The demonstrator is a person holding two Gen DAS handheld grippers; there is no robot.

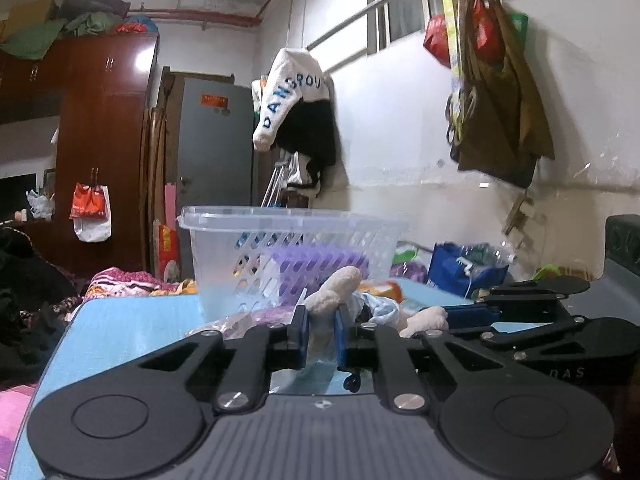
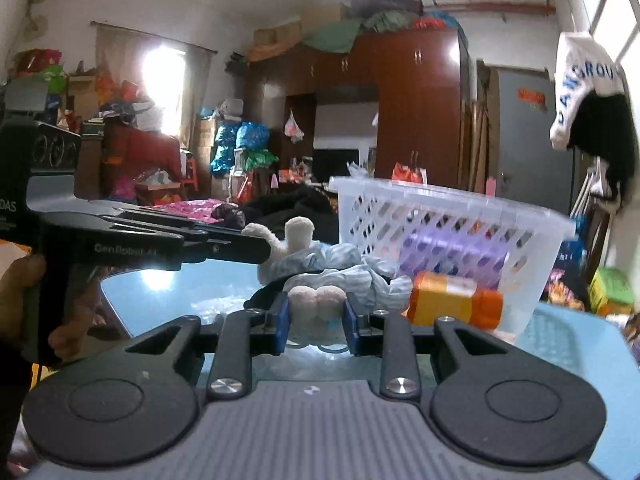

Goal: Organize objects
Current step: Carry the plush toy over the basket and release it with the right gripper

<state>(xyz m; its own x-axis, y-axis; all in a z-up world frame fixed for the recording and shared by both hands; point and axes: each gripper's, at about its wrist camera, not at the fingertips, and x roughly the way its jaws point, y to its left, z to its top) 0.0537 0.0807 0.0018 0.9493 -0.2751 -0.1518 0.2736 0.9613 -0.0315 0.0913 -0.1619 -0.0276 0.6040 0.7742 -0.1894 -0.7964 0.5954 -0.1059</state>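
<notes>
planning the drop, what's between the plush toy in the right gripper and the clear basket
In the right wrist view, an orange bottle lies on its side between the plush toy and the clear basket, against the basket's wall.

There is one see-through plastic basket with holes in its sides (image 2: 452,232) on the light blue counter (image 1: 120,332). One purple holey thing (image 2: 452,256) sits inside it (what it is cannot be told). One orange bottle lying on its side (image 2: 456,300) is just beside the basket. There is one cream soft toy in striped blue clothes (image 2: 320,264). Two black grippers with blue pads are here, the left gripper (image 1: 322,334) and the right gripper (image 2: 316,316).
</notes>
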